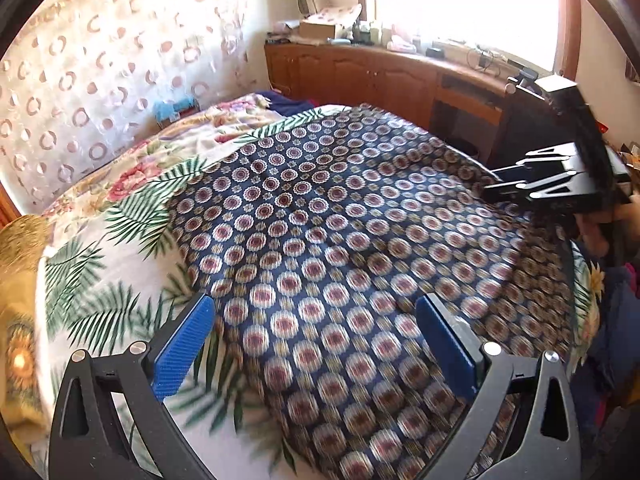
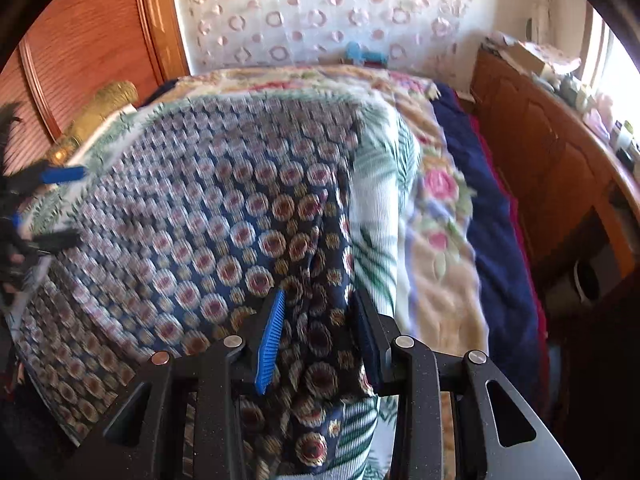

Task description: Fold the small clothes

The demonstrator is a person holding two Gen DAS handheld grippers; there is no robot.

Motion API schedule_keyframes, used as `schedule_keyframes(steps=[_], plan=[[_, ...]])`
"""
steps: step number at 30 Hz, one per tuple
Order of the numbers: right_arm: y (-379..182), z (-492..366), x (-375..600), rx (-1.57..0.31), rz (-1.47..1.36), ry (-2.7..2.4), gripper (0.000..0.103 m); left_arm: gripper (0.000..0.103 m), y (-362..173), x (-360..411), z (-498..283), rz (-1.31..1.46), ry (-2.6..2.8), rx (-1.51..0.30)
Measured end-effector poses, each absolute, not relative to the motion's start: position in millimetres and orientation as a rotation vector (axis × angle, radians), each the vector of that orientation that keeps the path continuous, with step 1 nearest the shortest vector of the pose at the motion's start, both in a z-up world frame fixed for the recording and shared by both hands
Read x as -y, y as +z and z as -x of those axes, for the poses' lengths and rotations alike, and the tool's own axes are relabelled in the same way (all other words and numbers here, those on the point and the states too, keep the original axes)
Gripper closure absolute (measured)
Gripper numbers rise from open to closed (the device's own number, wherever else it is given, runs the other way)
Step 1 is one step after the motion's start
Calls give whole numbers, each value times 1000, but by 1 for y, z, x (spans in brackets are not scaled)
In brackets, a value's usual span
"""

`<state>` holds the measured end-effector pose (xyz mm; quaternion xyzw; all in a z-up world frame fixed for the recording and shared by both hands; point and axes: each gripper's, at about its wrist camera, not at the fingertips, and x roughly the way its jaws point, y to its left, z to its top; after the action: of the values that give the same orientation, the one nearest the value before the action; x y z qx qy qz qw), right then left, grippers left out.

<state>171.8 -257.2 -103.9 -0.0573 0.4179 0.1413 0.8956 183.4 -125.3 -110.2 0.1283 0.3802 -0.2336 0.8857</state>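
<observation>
Fingers of the right gripper point(image 2: 318, 344) straddle a raised fold of the patterned cloth point(image 2: 192, 216), pads apart; left gripper point(image 1: 316, 344) hovers spread wide above its near edge.

The patterned cloth point(image 1: 340, 220) lies spread flat over most of the bed point(image 1: 92, 280), and the space above it is open for a gripper to pass. The wooden cabinet point(image 1: 360, 76) with its cluttered top runs close along one side of the bed, the curtained wall point(image 1: 100, 60) closes the far side, and a wooden headboard point(image 2: 80, 48) with a gold cushion point(image 2: 104, 108) blocks the end.
</observation>
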Motion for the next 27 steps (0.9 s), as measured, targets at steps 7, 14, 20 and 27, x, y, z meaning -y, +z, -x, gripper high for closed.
schedule_keyframes(steps=[7, 14, 20, 27], plan=[[-101, -144, 265, -821, 81, 244, 66, 7, -118, 106, -136, -195, -494, -826], [-84, -100, 256, -765, 46, 250, 53, 20, -140, 84, -101, -92, -517, -909], [-77, -69, 241, -713, 53, 285, 43, 39, -146, 86, -80, -102, -522, -905], [-79, -44, 212, -698, 73, 358, 41, 84, -148, 88, -67, -61, -593, -909]])
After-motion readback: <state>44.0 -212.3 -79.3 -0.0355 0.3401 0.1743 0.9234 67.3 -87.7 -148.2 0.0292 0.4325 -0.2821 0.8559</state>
